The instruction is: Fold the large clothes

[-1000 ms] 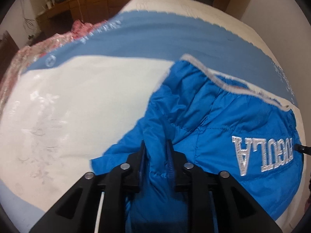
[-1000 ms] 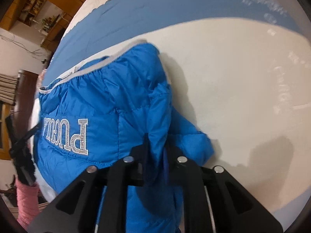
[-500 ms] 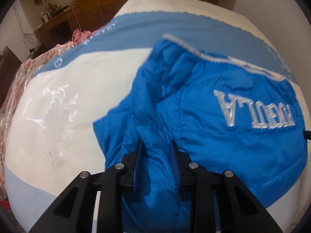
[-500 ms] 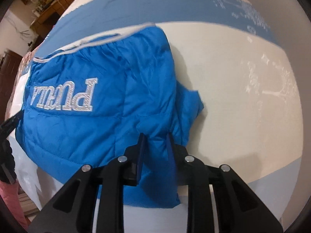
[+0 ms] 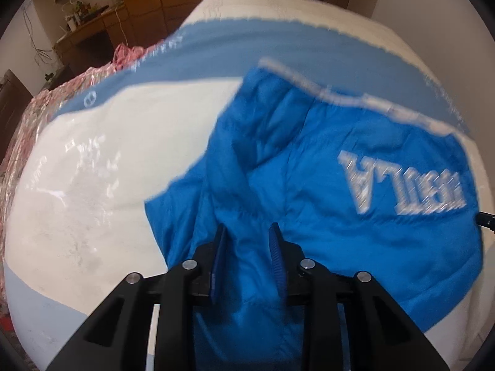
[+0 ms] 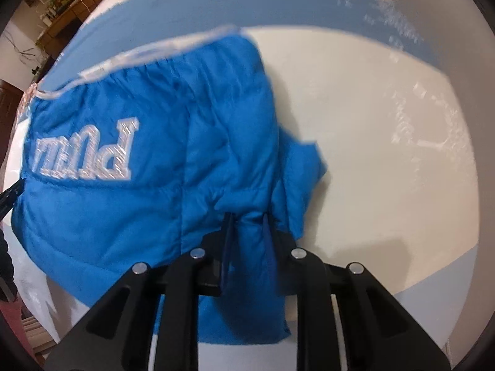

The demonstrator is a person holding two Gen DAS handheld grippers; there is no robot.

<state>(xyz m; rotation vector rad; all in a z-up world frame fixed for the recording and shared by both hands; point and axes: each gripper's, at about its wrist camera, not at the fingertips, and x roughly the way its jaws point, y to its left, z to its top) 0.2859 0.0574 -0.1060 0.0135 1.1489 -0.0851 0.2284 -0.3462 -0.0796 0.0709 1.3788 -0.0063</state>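
A bright blue puffer jacket (image 5: 324, 204) with silver lettering and a grey-white hem lies on a bed with a white and blue cover (image 5: 92, 185). It also shows in the right wrist view (image 6: 154, 170). My left gripper (image 5: 247, 232) is shut on a fold of the jacket at its near left edge. My right gripper (image 6: 247, 219) is shut on a fold at its near right edge. Blue fabric fills the gap between both pairs of jaws and hangs toward me. The tip of the other gripper (image 6: 10, 193) shows at the left edge.
A pink patterned cloth (image 5: 37, 102) lies along the bed's left side. Wooden cabinets and a cluttered shelf (image 5: 92, 15) stand behind the bed. The bed cover (image 6: 386, 139) stretches right of the jacket, and a white wall (image 5: 417, 0) runs along the bed's right.
Both grippers have carried the jacket's near edge forward over the bed. The jacket now covers more of the view, and the jaws stand a little wider around thicker fabric.
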